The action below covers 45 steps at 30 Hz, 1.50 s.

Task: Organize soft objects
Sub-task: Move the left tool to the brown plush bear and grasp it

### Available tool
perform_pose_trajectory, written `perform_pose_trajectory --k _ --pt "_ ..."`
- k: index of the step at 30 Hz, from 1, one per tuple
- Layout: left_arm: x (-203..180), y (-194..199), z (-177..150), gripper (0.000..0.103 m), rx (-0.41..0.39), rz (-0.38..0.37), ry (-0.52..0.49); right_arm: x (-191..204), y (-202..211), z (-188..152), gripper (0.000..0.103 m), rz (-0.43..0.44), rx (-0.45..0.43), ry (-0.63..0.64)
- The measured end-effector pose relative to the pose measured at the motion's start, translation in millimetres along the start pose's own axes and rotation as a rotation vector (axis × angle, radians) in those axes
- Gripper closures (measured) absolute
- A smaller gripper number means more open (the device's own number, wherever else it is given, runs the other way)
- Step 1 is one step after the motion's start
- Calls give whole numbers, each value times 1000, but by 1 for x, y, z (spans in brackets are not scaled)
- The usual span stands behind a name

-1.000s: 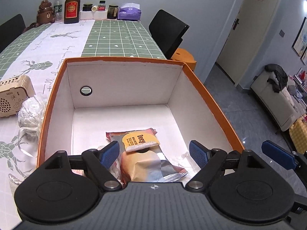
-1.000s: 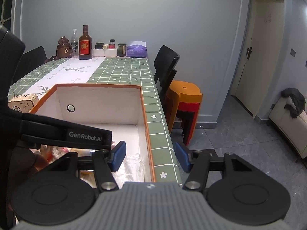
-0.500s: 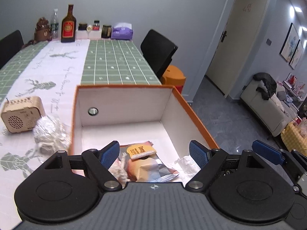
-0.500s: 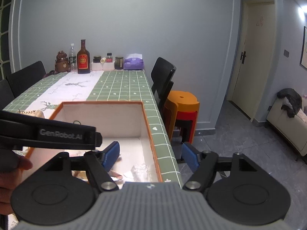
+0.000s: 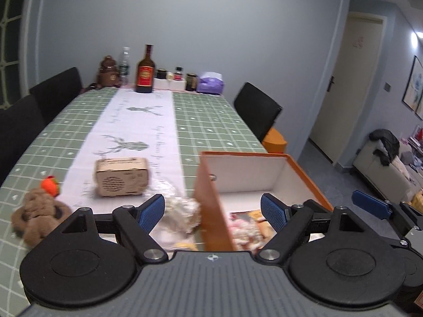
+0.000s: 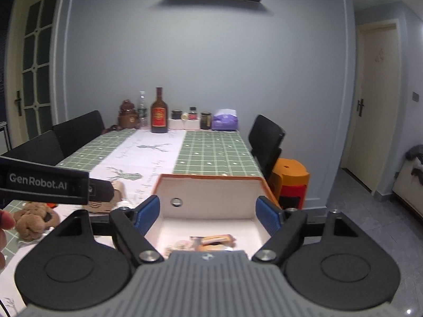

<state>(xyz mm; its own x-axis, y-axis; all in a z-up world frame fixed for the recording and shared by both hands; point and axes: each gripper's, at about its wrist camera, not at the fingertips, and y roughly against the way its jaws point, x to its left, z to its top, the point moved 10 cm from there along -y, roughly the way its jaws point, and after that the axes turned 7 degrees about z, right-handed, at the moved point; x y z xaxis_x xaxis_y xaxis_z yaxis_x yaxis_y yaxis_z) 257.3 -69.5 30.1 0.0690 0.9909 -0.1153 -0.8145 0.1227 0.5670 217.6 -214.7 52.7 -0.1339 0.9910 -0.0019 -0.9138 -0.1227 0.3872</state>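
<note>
Snack packet [image 6: 215, 239] already lies in the orange box [image 5: 211, 206]; brown plush [image 5: 37, 215], at nine o'clock, remains on the tabletop [image 5: 211, 121]; left tongs [image 5: 212, 211] gape empty; right tongs [image 6: 207, 215] are opening, empty.

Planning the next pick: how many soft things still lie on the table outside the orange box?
2 in view: a brown plush toy at the table's near left edge, and a white crinkly bundle against the box's left wall. More may be hidden below the gripper.
</note>
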Motion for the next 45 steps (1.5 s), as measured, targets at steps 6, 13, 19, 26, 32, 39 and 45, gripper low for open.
perform_pose_trajectory --k 6,13,19,26,32,39,45 --pt "89 9 -17 6 -2 160 94 62 -6 -4 24 93 6 52" --pt "194 -3 -49 6 62 322 245 129 -20 -15 24 163 18 116" --pt "234 -21 -74 6 107 378 245 164 -44 -41 24 193 93 146" --pt "231 -49 -78 6 134 339 239 183 -78 -59 24 189 157 168" --pt "238 -70 -68 6 133 360 255 197 -100 -65 23 203 187 208" --pt "248 -99 -62 6 174 402 290 212 -118 -71 23 198 193 298" --pt "255 -114 -72 24 233 378 355 211 -130 -71 23 201 200 288"
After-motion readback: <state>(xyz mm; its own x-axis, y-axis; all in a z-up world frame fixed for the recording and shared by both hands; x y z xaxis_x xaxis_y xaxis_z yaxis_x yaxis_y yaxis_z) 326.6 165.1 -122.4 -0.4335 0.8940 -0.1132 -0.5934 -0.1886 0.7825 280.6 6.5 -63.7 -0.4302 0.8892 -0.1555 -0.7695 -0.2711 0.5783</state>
